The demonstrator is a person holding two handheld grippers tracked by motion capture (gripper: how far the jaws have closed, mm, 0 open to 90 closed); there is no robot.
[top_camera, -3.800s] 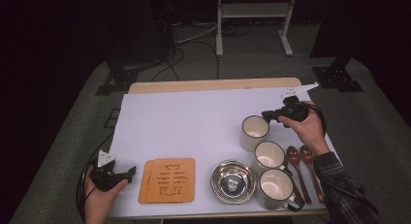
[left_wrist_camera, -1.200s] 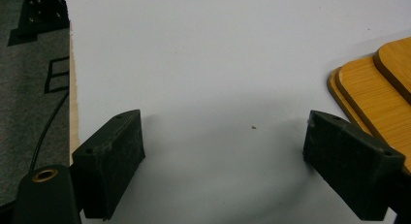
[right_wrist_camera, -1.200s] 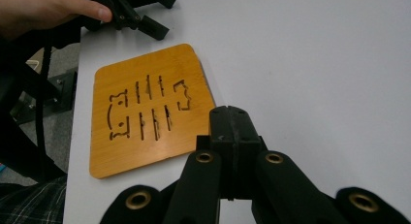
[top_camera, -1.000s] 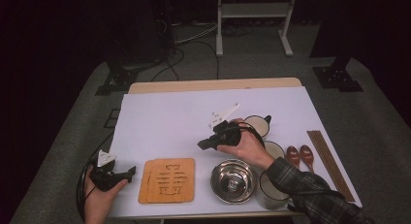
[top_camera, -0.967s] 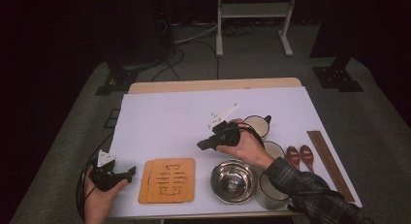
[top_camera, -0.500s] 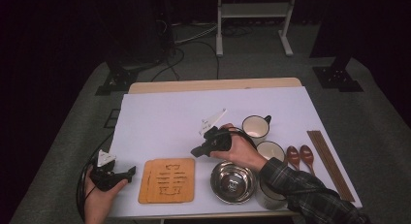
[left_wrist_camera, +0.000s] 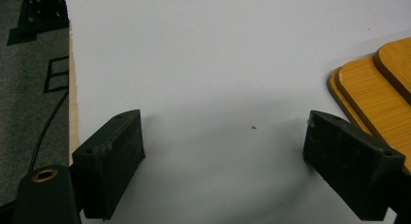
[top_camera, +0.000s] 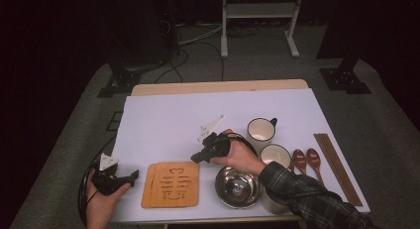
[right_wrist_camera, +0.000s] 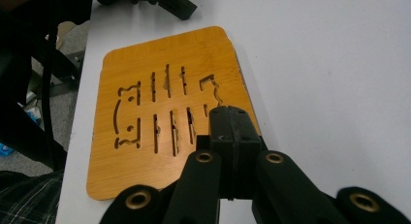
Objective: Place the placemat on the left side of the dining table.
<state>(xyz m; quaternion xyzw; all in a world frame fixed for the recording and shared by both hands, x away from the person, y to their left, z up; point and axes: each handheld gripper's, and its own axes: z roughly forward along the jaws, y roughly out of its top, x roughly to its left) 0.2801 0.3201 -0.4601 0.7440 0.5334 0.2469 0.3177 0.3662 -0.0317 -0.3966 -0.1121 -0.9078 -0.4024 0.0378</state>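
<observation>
Two claws are at work: the right claw (top_camera: 197,156), jaws pressed shut with nothing between them, hovers just past the far right corner of the wooden trivets (top_camera: 171,184), which lie ahead of and below its tip. The left claw (left_wrist_camera: 232,161) rests wide open on the tabletop (top_camera: 163,125) just left of them. Orange bamboo with slotted cut-outs, the trivets sit stacked and slightly offset at the near edge; the right hand looks nearer.
</observation>
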